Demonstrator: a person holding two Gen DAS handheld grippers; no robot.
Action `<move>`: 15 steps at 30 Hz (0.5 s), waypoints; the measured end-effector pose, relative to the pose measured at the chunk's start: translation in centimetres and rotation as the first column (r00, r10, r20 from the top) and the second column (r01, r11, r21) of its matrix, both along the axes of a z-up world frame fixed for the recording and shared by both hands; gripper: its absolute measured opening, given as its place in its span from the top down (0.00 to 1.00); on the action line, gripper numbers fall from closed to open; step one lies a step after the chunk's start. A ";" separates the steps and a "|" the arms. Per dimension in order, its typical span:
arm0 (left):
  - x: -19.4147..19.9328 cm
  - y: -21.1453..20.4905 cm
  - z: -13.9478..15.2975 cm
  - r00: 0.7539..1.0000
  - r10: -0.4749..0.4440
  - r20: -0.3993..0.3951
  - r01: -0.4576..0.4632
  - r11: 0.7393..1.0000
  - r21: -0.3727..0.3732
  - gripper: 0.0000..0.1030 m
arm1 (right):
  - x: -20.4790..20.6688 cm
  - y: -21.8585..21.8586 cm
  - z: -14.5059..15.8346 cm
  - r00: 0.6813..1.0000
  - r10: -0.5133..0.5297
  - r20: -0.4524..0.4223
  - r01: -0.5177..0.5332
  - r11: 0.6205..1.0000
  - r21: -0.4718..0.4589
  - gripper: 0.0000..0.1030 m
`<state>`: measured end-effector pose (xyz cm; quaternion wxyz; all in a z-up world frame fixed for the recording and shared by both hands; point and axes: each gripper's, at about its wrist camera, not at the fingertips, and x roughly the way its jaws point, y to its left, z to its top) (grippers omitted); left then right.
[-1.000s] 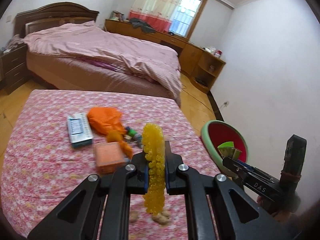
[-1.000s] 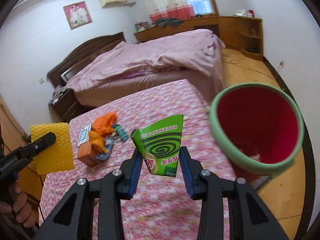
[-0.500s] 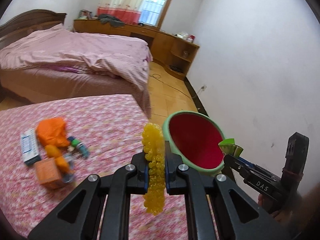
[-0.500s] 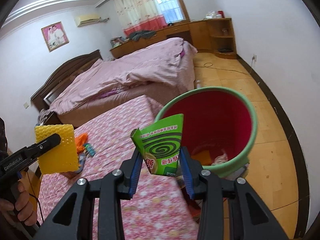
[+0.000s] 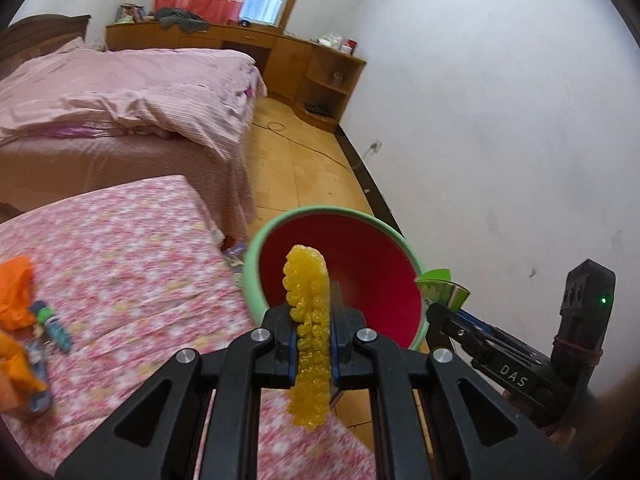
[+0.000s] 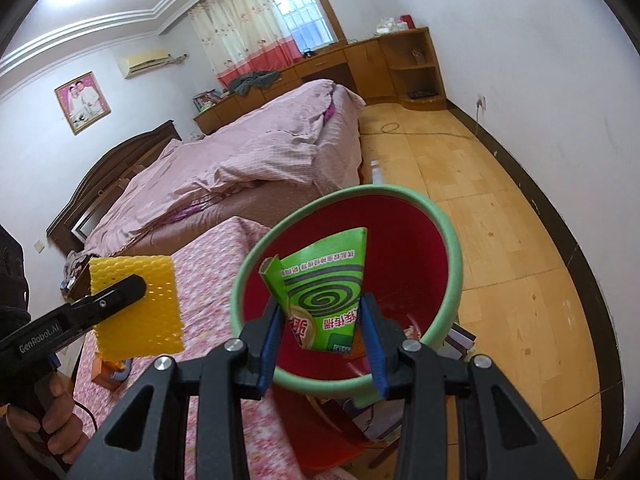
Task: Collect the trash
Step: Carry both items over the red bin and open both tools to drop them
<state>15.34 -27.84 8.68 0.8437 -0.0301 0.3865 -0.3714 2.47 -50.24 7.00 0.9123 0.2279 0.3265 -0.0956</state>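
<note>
Tools' [image 6: 322, 344] trash before red bin [image 6: 452, 264]

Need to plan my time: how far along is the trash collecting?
Done: some scraps already lie in the red bin with the green rim. In hand: left gripper clamps a yellow bubble sheet; right gripper grips a green paper carton. Left: orange bag and clutter on the bedspread.

Right tongs [image 6: 322, 334] clamp a green mosquito-coil box [image 6: 326, 290], holding it over the mouth of the red bin [image 6: 454, 268] with its green rim. Off to the left, the left tongs [image 6: 134, 286] grip a yellow sponge sheet [image 6: 136, 304] above the floral-covered desk [image 6: 208, 280]. A pink bed [image 6: 248, 160] sits beyond.
</note>
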 end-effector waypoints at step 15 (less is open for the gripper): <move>2.0 -4.0 -2.8 0.999 -0.033 0.004 0.033 0.998 0.056 0.55 | 2.2 -2.7 -2.9 1.000 -0.017 -0.019 0.018 0.998 0.064 0.57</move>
